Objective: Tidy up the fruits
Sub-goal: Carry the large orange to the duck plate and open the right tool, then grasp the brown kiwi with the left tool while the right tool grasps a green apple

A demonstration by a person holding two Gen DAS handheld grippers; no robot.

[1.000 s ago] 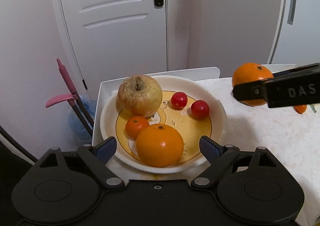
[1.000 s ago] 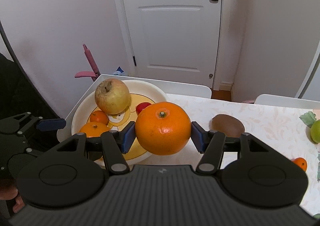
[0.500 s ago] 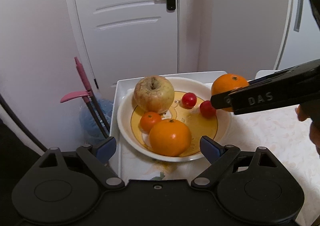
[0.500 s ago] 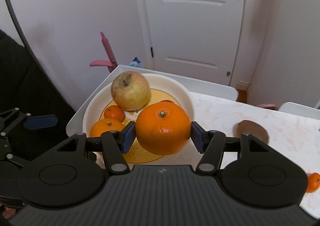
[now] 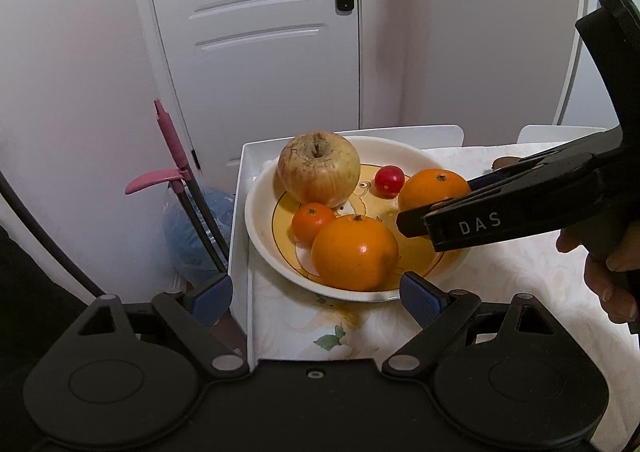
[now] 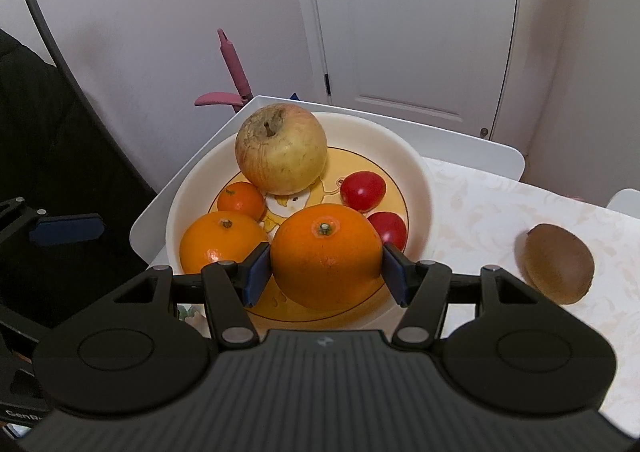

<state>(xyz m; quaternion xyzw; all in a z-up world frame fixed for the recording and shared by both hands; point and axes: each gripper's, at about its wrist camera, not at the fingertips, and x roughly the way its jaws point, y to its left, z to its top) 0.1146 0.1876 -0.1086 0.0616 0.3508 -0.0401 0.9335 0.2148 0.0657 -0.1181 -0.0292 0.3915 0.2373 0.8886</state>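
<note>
My right gripper (image 6: pixel 325 272) is shut on a large orange (image 6: pixel 326 252) and holds it over the near right part of the white and yellow bowl (image 6: pixel 416 171). The bowl holds an apple (image 6: pixel 281 153), another orange (image 6: pixel 218 242), a small mandarin (image 6: pixel 241 200) and two red cherry tomatoes (image 6: pixel 363 189). In the left wrist view the held orange (image 5: pixel 432 187) sits between the right gripper's fingers over the bowl (image 5: pixel 260 211). My left gripper (image 5: pixel 316 292) is open and empty, just in front of the bowl.
A brown kiwi (image 6: pixel 558 268) lies on the patterned tablecloth right of the bowl. The bowl stands near the table's left corner (image 5: pixel 246 211). A pink-handled tool (image 5: pixel 172 155) leans beside the table, with a white door (image 5: pixel 260 31) behind.
My right gripper has carried the orange left and down, from beside the bowl to over its inside. The left gripper has drawn back a little and stays open.
</note>
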